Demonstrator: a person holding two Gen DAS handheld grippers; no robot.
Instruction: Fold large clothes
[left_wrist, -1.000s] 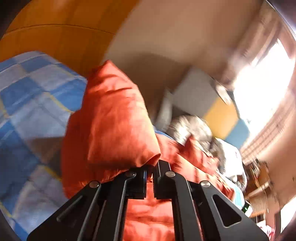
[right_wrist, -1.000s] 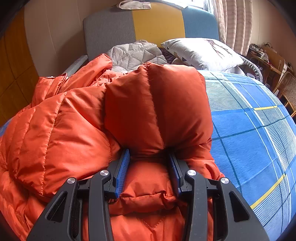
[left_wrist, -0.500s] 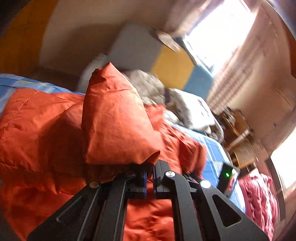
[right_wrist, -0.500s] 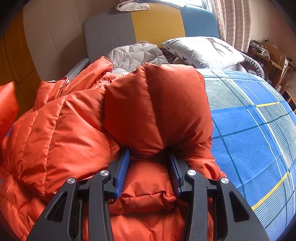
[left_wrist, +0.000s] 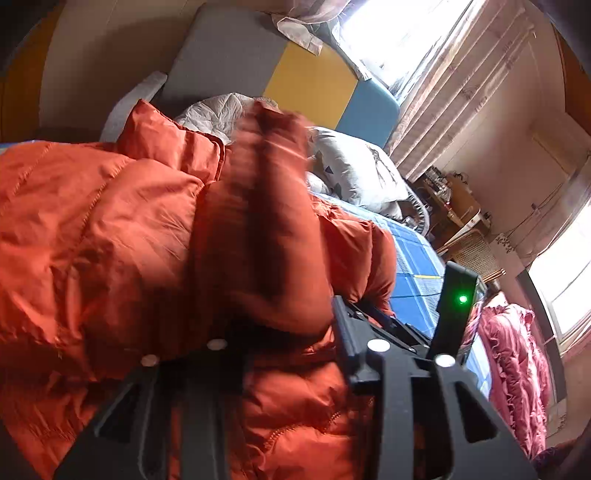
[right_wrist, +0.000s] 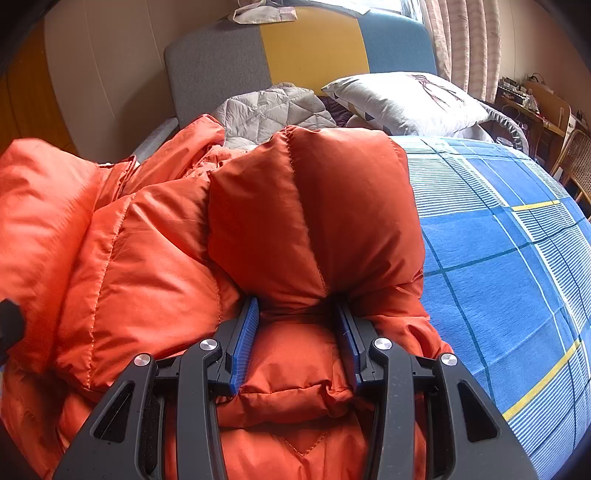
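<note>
A puffy orange down jacket (right_wrist: 147, 258) lies bunched on the bed. My right gripper (right_wrist: 297, 306) is shut on a thick fold of it (right_wrist: 314, 206), which bulges up above the blue pads. In the left wrist view my left gripper (left_wrist: 284, 321) sits low over the same jacket (left_wrist: 110, 221). Its jaws are opening, and a blurred bulge of orange fabric (left_wrist: 266, 221) stands between them, no longer pinched. The body of my right gripper, with a green light (left_wrist: 461, 298), shows just to the right of the left fingers.
The blue checked bedsheet (right_wrist: 498, 258) spreads to the right of the jacket. A grey quilt (right_wrist: 273, 107) and a white pillow (right_wrist: 406, 99) lie against the grey, yellow and blue headboard (right_wrist: 306, 48). A pink blanket (left_wrist: 513, 362) lies off the bed, with a desk and a chair (right_wrist: 576, 162) beyond.
My left gripper swung across with its pinched fold, over onto the jacket beside the right gripper, then its jaws spread apart. The right gripper has kept still with its fold.
</note>
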